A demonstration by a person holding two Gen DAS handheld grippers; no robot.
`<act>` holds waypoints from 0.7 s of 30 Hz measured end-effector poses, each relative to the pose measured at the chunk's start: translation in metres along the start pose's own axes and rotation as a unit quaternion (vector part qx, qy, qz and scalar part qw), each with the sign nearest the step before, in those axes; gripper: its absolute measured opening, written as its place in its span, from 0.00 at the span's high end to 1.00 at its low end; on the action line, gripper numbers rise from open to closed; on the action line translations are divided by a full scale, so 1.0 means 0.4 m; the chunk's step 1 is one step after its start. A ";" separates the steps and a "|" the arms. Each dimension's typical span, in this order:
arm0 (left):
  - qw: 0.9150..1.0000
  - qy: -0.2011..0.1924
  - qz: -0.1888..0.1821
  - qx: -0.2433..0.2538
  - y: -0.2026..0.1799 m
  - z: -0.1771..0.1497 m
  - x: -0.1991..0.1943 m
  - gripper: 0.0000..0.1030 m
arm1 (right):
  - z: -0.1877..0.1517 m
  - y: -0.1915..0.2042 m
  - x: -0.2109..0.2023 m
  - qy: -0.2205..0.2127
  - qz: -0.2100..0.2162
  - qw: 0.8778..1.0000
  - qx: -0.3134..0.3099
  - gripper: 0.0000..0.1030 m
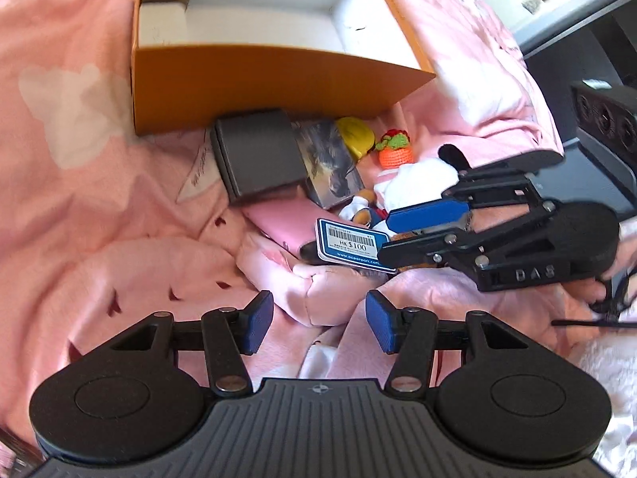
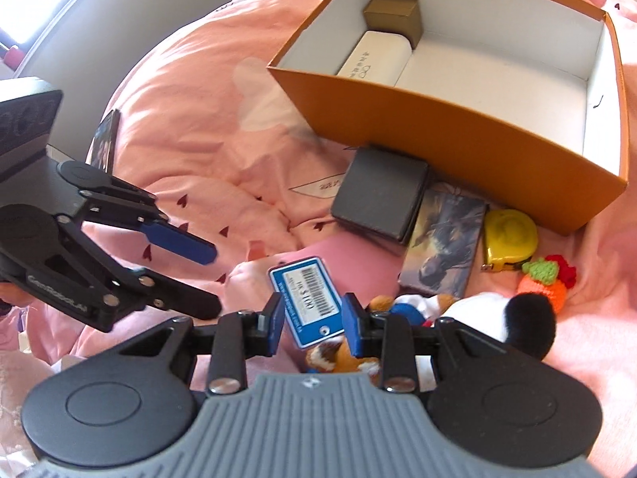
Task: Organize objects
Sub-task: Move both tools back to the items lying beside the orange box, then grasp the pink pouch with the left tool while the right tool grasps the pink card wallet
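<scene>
"HK $100" w/ barcode on blue card (image 1: 352, 243); "DAS" on right gripper (image 1: 414, 233) body.

**Soft Cloth, Matt Card, Ribbed Plastic**

Lying rumpled throughout: pink cotton-like bedding (image 2: 191, 127). Showing matt orange card outside, smooth white inside: the box (image 2: 458, 135). Gleaming faintly: a glossy blue-and-white tag (image 2: 308, 298), possibly laminated paper. Looking matt and dark: a small case (image 2: 378, 195). Shining: yellow plastic tape measure (image 2: 509, 235). Appearing knobbly: crocheted yarn carrot (image 2: 545, 283). Showing ribbed blue pads (image 1: 384, 326).
</scene>
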State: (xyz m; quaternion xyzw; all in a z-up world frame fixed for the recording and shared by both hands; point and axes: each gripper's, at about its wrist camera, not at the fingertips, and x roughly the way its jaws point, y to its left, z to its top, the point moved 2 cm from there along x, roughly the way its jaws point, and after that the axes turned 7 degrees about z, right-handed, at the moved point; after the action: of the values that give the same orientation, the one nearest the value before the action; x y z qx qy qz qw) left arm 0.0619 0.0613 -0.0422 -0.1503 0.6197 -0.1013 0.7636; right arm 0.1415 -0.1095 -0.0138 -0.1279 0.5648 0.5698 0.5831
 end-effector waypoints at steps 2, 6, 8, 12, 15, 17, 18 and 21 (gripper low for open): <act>0.999 0.004 -0.018 -0.042 0.016 -0.001 0.019 0.39 | -0.006 0.003 0.005 0.000 -0.008 1.000 0.000 0.67; 0.993 0.002 -0.050 -0.111 0.036 0.002 0.044 0.38 | -0.014 -0.001 0.012 0.004 -0.033 0.999 -0.003 0.67; 0.985 0.002 -0.070 -0.159 0.059 0.008 0.052 0.37 | -0.010 -0.005 0.013 0.002 -0.040 0.999 -0.006 0.67; 0.970 0.007 -0.059 -0.234 0.111 0.023 0.072 0.38 | 0.007 -0.004 0.014 0.000 -0.045 0.999 -0.019 0.67; 0.971 0.029 -0.046 -0.235 0.112 0.030 0.102 0.42 | 0.023 0.001 0.026 0.004 -0.043 0.999 -0.030 0.67; 0.974 0.039 -0.040 -0.219 0.097 0.029 0.115 0.42 | 0.036 0.000 0.037 0.008 -0.045 0.998 -0.035 0.67; 0.976 0.040 -0.036 -0.210 0.090 0.030 0.119 0.41 | 0.042 -0.001 0.042 0.009 -0.047 0.998 -0.037 0.67; 0.978 0.037 -0.035 -0.201 0.089 0.028 0.121 0.47 | 0.054 -0.010 0.064 0.017 -0.055 0.998 -0.037 0.67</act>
State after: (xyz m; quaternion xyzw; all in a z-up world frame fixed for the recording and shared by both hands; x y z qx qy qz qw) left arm 0.0821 0.0794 -0.0970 -0.3185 0.6493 -0.0065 0.6906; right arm 0.1484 -0.0803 -0.0292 -0.1902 0.5449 0.5550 0.5991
